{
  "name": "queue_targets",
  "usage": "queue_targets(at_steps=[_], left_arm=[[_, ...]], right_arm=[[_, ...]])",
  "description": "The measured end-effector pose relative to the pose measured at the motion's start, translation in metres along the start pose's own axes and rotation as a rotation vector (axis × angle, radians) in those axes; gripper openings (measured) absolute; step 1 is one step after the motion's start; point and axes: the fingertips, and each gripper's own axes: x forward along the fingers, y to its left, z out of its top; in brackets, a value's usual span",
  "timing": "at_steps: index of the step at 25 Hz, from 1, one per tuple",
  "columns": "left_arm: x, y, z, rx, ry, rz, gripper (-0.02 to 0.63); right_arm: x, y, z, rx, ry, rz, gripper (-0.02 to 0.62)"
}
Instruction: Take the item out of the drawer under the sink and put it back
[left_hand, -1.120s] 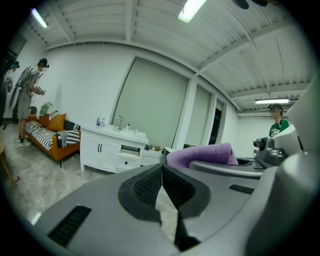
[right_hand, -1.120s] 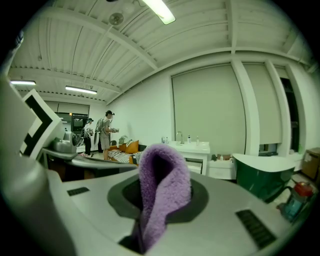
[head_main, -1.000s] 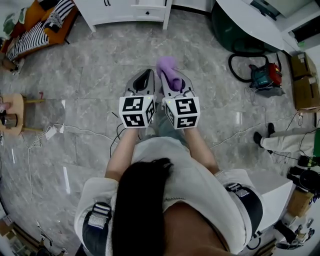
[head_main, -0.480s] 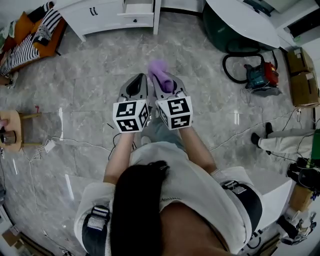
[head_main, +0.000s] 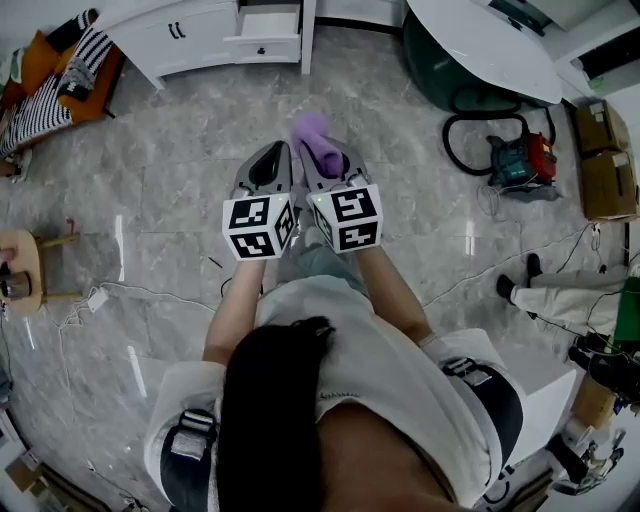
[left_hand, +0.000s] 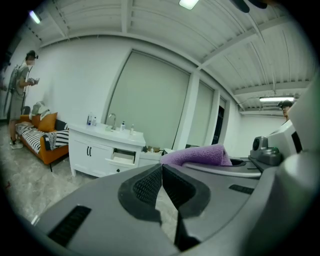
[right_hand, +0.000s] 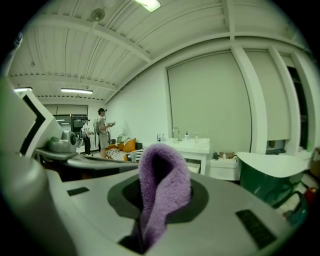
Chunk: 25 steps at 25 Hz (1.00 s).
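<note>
Walking has brought the white vanity (head_main: 185, 38) and its open drawer (head_main: 270, 20) further into the top of the head view than a second ago, while both grippers ride out front side by side just like before. So she's mid-carry, heading back to the cabinet with the faucet (left_hand: 113, 120) on top.

The right gripper (head_main: 322, 165) has its jaws clamped on the purple towel (head_main: 315, 138). In the right gripper view the towel (right_hand: 162, 182) stands up as a folded loop between the pads, with the fold poking out past the tips. The left gripper (head_main: 270, 165) carries nothing, and its own view shows the left gripper (left_hand: 161, 169) with jaws pressed together at the tips.

Looks like the take-out half is done and this is the put-back leg, with the drawer a good way off across the marble floor (head_main: 190, 160).

To do it well, she'd probably want to:
- keep the clamp on until the towel hangs right over the drawer opening, not its front edge
- come at the drawer square on, since it sits a bit left of her line
- go in fold first and low, so it settles inside and nothing drapes over the rim
- use the free left gripper to push the drawer shut if needed

Trip risks look minor: cables (head_main: 150, 292) lie off to the left and a vacuum (head_main: 520, 160) with its hose to the right, both well clear of a straight path.
</note>
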Motion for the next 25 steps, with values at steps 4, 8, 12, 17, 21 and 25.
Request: queue_targets(at_steps=[4, 8, 12, 17, 21, 25], left_arm=[[0.022, -0.004, 0.008, -0.007, -0.006, 0.014, 0.009], [0.044, -0.009, 0.017, -0.011, -0.013, 0.024, 0.009], [0.062, -0.007, 0.026, -0.008, -0.024, 0.045, 0.009], [0.083, -0.005, 0.033, -0.010, -0.042, 0.075, 0.009], [0.091, -0.006, 0.037, -0.004, -0.036, 0.102, 0.009], [0.095, -0.003, 0.036, 0.000, -0.025, 0.116, 0.009]], right_arm=[[0.011, -0.022, 0.005, 0.004, 0.002, 0.015, 0.071], [0.023, -0.043, 0.015, 0.002, -0.005, 0.029, 0.072], [0.036, -0.058, 0.021, -0.006, -0.006, 0.047, 0.071], [0.053, -0.075, 0.025, -0.019, 0.000, 0.070, 0.072], [0.057, -0.085, 0.029, -0.017, 0.000, 0.089, 0.071], [0.062, -0.089, 0.031, -0.014, 0.000, 0.096, 0.071]])
